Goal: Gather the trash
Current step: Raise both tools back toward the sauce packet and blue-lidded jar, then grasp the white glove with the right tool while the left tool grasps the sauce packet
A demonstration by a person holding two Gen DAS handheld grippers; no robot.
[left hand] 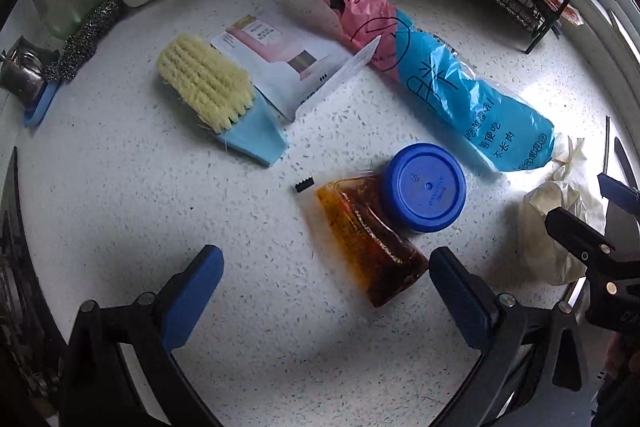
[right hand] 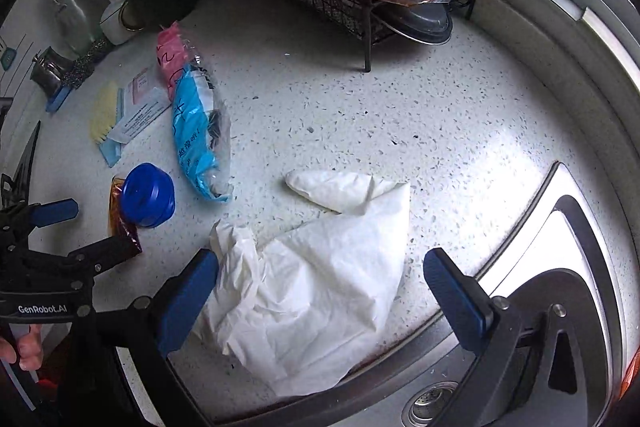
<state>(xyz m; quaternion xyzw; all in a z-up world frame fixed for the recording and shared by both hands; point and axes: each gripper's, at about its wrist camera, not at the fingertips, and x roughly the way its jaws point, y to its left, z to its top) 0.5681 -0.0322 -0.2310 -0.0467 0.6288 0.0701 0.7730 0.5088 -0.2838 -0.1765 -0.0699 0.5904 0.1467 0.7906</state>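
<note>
Left wrist view: left gripper (left hand: 326, 291) spread wide, nothing held, poised over the sauce packet (left hand: 370, 239) lying mid-worktop (left hand: 200, 211) against the blue lid (left hand: 425, 186). Printed plastic bag (left hand: 448, 75) and paper leaflet (left hand: 280, 57) lying towards the back, scrub brush (left hand: 208, 83) beside them. Right wrist view: right gripper (right hand: 320, 297) equally wide, empty, straddling the crumpled white paper (right hand: 320, 283) at the worktop's front edge by the sink (right hand: 432, 403). Nothing collected so far by the look of it; every scrap left to gather.
</note>
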